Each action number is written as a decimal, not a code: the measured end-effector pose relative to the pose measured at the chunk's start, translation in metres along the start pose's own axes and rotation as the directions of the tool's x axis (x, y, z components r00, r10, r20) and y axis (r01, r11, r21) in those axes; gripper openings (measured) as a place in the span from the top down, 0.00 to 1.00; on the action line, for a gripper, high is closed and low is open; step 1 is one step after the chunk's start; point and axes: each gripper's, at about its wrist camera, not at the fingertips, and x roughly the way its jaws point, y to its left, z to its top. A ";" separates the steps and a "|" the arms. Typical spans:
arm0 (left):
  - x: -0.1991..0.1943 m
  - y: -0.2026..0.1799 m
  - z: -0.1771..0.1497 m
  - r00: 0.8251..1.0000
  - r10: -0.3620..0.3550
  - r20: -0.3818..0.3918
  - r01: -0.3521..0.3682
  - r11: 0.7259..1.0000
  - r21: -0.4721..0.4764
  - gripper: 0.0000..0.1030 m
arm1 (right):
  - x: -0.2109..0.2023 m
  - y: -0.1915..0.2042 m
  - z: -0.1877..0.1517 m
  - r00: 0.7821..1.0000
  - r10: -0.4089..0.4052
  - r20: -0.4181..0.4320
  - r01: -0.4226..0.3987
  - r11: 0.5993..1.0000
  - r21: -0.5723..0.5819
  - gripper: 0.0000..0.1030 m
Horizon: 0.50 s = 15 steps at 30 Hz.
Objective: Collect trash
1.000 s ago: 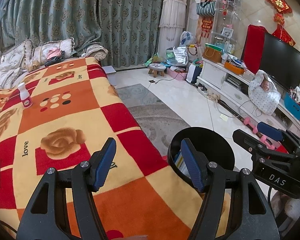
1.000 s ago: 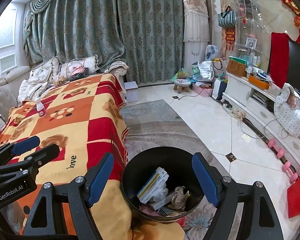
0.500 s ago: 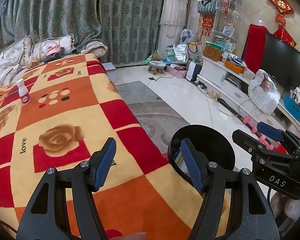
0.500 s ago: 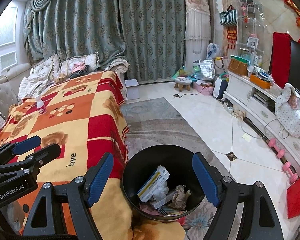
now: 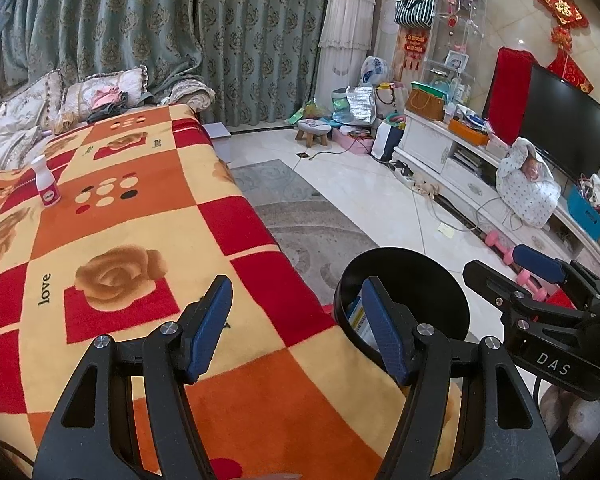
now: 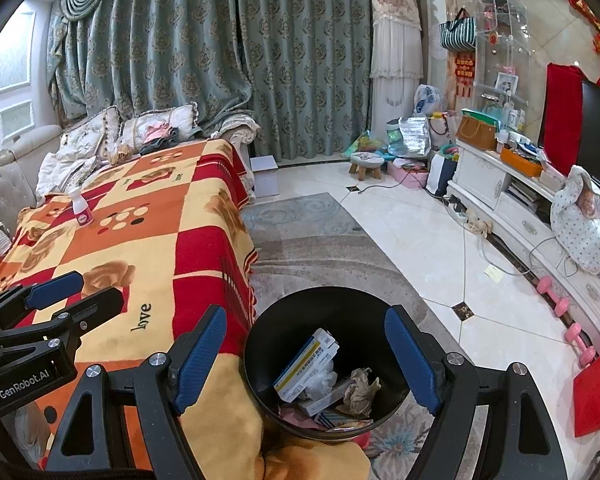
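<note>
A black round trash bin (image 6: 320, 360) stands on the floor beside the blanket-covered sofa; it holds a white and yellow box (image 6: 306, 358), crumpled paper (image 6: 358, 390) and other scraps. My right gripper (image 6: 306, 344) hovers open above the bin with nothing between its fingers. My left gripper (image 5: 296, 312) is open and empty over the orange, red and yellow blanket (image 5: 120, 240), with the bin (image 5: 404, 300) just to its right. A small white bottle with a pink label (image 5: 46, 187) stands upright far off on the blanket; the bottle (image 6: 81, 207) also shows in the right wrist view.
A grey rug (image 6: 320, 240) and white tiled floor (image 6: 420, 232) lie beyond the bin. A white TV cabinet (image 6: 520, 208) with a television, bags and a small stool (image 6: 366, 164) line the right side. Pink dumbbells (image 6: 568, 320) lie on the floor. Cushions (image 5: 100, 96) sit at the sofa's far end.
</note>
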 end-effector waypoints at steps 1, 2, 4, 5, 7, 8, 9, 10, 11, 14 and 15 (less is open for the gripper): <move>0.000 0.000 0.000 1.000 0.002 0.001 -0.002 1.000 0.001 0.36 | 0.000 0.000 0.000 1.000 0.000 0.000 0.000 1.000 0.000 0.23; 0.000 0.000 0.000 1.000 0.002 0.001 -0.002 1.000 0.001 0.36 | 0.000 0.000 0.000 1.000 0.000 0.000 0.000 1.000 0.000 0.23; 0.000 0.000 0.001 1.000 0.001 0.001 -0.001 1.000 0.001 0.36 | 0.000 0.000 0.000 1.000 0.000 0.000 0.000 1.000 0.001 0.23; 0.000 0.000 0.000 1.000 0.000 0.000 0.000 1.000 0.001 0.36 | 0.000 0.000 0.000 1.000 0.000 0.000 0.000 1.000 0.002 0.23; 0.000 -0.003 -0.002 1.000 -0.001 0.000 0.001 1.000 0.002 0.36 | 0.000 0.000 0.000 1.000 0.000 0.000 0.000 1.000 0.001 0.23; 0.001 -0.003 -0.002 1.000 -0.001 -0.001 0.001 1.000 0.001 0.36 | 0.000 0.000 0.001 1.000 -0.001 0.000 0.001 1.000 0.000 0.23; 0.001 -0.003 -0.002 1.000 -0.002 -0.001 0.002 1.000 0.001 0.36 | 0.000 0.000 0.000 1.000 -0.001 0.000 0.001 1.000 0.000 0.23; 0.001 -0.003 -0.002 1.000 -0.002 -0.002 0.002 1.000 0.001 0.36 | 0.000 0.000 0.001 1.000 0.000 0.000 0.000 1.000 0.000 0.23; 0.001 -0.005 -0.003 1.000 -0.003 -0.004 0.003 1.000 0.002 0.36 | 0.000 0.000 0.001 1.000 0.000 0.000 0.000 1.000 0.000 0.23; 0.002 -0.008 -0.005 1.000 -0.008 -0.009 0.008 1.000 0.002 0.36 | 0.000 0.000 0.000 1.000 0.000 -0.003 0.000 1.000 0.000 0.23; 0.002 -0.009 -0.006 1.000 -0.010 -0.012 0.010 1.000 0.002 0.36 | 0.002 -0.001 -0.001 1.000 0.000 -0.004 0.000 1.000 -0.001 0.23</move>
